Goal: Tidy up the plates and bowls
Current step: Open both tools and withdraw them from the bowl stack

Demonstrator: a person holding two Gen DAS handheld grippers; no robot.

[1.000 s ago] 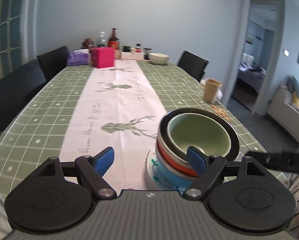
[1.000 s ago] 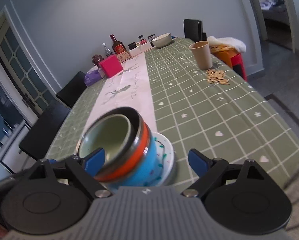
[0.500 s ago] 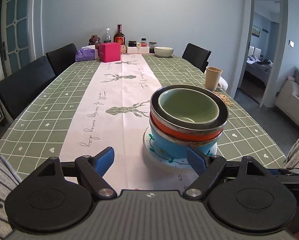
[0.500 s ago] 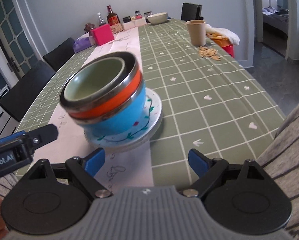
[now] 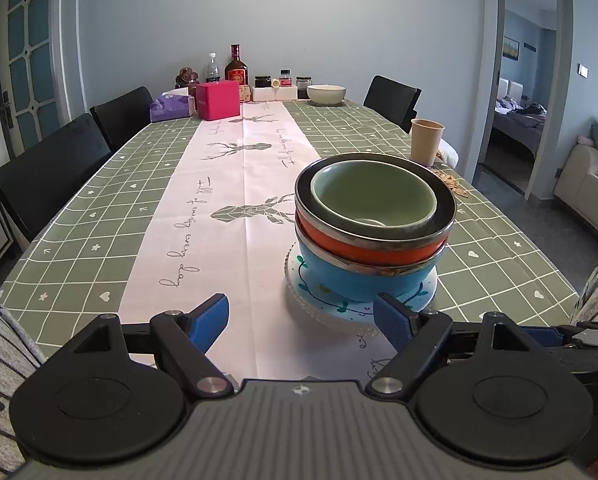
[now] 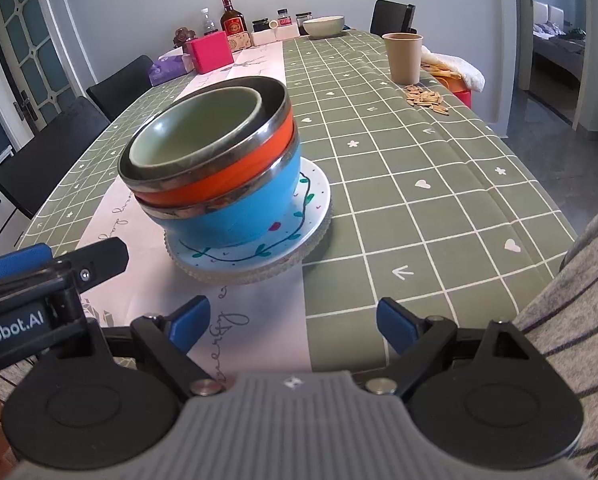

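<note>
A stack stands near the table's front edge: a white plate (image 5: 327,304) (image 6: 315,200) with a vine pattern, on it a blue bowl (image 5: 363,280) (image 6: 235,212), an orange bowl (image 5: 355,244) (image 6: 227,184) and a green bowl (image 5: 371,196) (image 6: 195,132) nested on top. My left gripper (image 5: 301,320) is open, low in front of the stack, its right fingertip just short of the plate's rim. My right gripper (image 6: 291,320) is open too, close before the plate, empty. The left gripper's body (image 6: 39,280) shows at the left of the right wrist view.
A tan paper cup (image 5: 426,140) (image 6: 403,56) and scattered seeds (image 6: 425,100) lie at the right. A pink box (image 5: 217,100), bottles (image 5: 236,68), jars and a white bowl (image 5: 326,94) stand at the far end. Black chairs (image 5: 51,172) line the sides. Striped clothing (image 6: 579,300) is close by.
Both grippers have pulled back and lowered from around the stack, which now stands free on the table ahead of them. Both stay open.
</note>
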